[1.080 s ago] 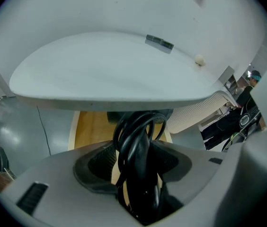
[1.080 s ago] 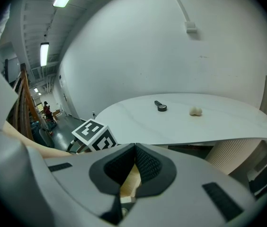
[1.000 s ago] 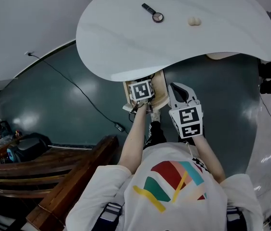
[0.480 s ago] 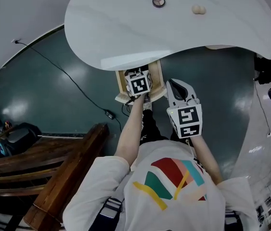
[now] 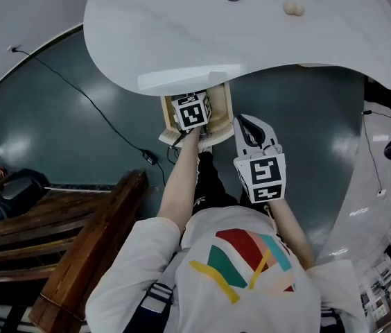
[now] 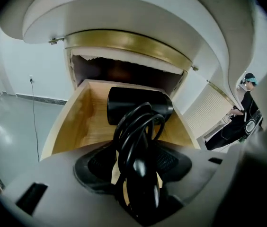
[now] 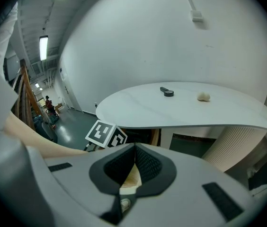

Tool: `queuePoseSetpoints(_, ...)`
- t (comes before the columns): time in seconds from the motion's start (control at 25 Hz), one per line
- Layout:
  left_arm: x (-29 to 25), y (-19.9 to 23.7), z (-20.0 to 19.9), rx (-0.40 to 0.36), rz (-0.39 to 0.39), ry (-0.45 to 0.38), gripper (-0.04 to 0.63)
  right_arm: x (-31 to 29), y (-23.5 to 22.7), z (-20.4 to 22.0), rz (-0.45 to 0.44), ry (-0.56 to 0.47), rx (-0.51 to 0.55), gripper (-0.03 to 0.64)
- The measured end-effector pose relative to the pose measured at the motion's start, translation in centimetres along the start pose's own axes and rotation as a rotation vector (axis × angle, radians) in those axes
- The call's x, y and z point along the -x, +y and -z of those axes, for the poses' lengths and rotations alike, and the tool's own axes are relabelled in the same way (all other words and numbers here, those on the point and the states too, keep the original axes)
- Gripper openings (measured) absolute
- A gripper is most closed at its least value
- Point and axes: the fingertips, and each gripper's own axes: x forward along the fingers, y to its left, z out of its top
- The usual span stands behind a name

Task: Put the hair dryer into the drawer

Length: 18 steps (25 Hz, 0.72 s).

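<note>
Head view: left gripper (image 5: pixel 190 113) reaches into the open wooden drawer (image 5: pixel 167 120) under the white table (image 5: pixel 251 47); right gripper (image 5: pixel 249 132) hangs just beside the drawer's right side, so the left hand is judged the nearer. Left gripper view: jaws clamped on the black hair dryer (image 6: pixel 140 105) at its handle and looped cord, barrel lying crosswise ahead of the jaws, inside the drawer's walls; contact with the floor not discernible. Right gripper view: jaws pressed together on nothing, aimed at the table, not the drawer.

White table (image 5: pixel 181 33) (curved) bears a cream lump (image 5: pixel 293 8).
</note>
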Motion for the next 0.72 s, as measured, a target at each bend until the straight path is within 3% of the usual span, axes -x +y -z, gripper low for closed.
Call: queuePoseSetpoints(0.72, -3.3, 0.3, 2.8, 0.035, -0.015, 0.037, 0.236, -1.9, 0.5, 2.6, -0.013, 0.027, -0.011, 0.011)
